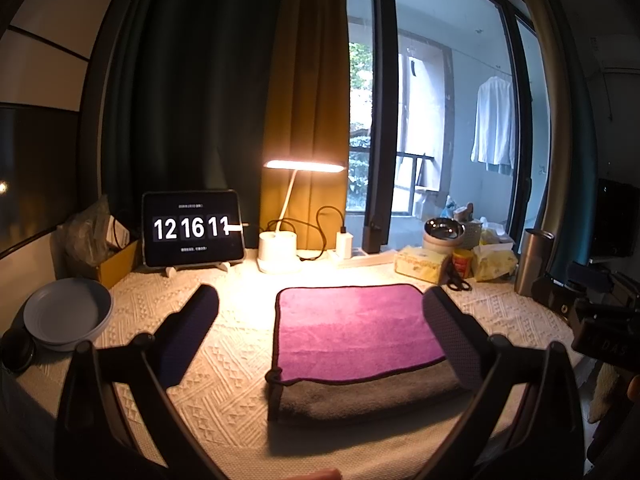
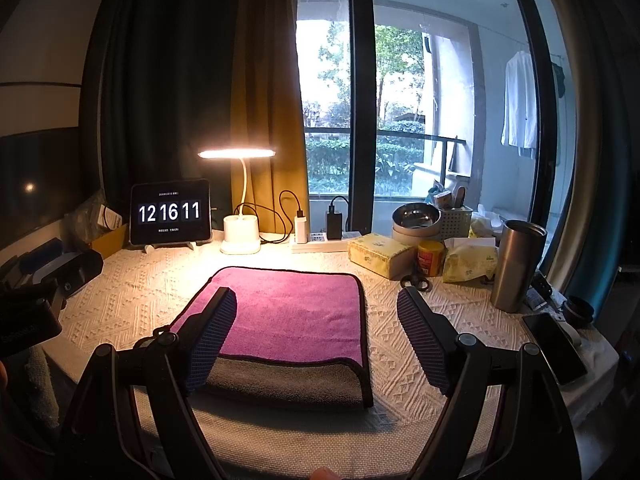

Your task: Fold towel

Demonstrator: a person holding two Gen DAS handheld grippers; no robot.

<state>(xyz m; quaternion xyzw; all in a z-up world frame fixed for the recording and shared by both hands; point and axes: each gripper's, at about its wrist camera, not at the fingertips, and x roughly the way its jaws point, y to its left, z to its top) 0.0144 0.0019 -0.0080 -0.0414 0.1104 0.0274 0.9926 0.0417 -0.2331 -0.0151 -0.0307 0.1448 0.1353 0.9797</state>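
A towel, purple on one side and grey on the other, lies folded flat on the white knitted table cover; the purple layer [image 1: 352, 324] lies on the grey layer [image 1: 360, 396]. It also shows in the right wrist view [image 2: 292, 312]. My left gripper [image 1: 320, 300] is open and empty, above the towel's left part, with the right finger [image 1: 452, 332] over the towel's right edge. My right gripper [image 2: 316, 300] is open and empty above the towel's right edge, its left finger [image 2: 216, 328] over the towel.
At the back stand a tablet clock [image 1: 192, 228], a lit desk lamp [image 1: 280, 248], a power strip [image 2: 320, 240], tissue boxes [image 2: 380, 256], a steel bowl [image 2: 416, 216] and a metal tumbler [image 2: 516, 264]. A grey plate [image 1: 68, 312] lies left; a phone [image 2: 554, 348] lies right.
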